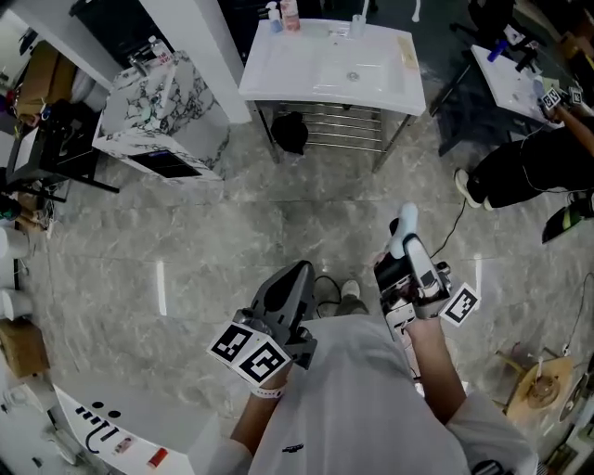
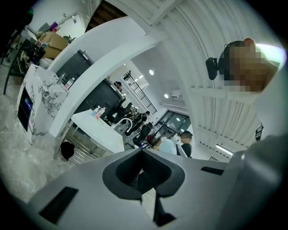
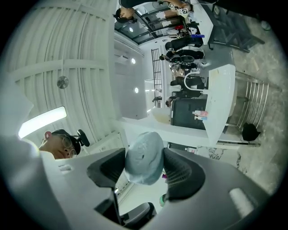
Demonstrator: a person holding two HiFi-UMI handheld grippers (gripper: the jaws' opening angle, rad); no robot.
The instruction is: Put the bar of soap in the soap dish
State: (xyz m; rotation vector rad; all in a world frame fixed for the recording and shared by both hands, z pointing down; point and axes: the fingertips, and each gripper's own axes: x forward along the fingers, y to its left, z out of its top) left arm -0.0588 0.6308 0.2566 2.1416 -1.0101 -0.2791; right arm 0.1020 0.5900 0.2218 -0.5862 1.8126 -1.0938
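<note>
A pale blue oval bar of soap (image 3: 144, 157) sits between the pads of my right gripper (image 3: 144, 155), which is shut on it and tilted upward. In the head view the soap (image 1: 406, 221) shows pale at the tip of the right gripper (image 1: 406, 232), held over the floor well short of the white sink (image 1: 278, 70). My left gripper (image 1: 299, 274) is beside it, lower left, with its jaws shut and nothing in them (image 2: 141, 150). A flat yellowish thing (image 1: 406, 51) lies on the sink's right rim; I cannot tell whether it is the soap dish.
Bottles (image 1: 290, 14) stand at the sink's back left and a black bag (image 1: 290, 133) hangs under it. A marble-patterned cabinet (image 1: 158, 102) stands to the left. A seated person (image 1: 529, 167) is at the right. A white table (image 1: 121, 427) is at the lower left.
</note>
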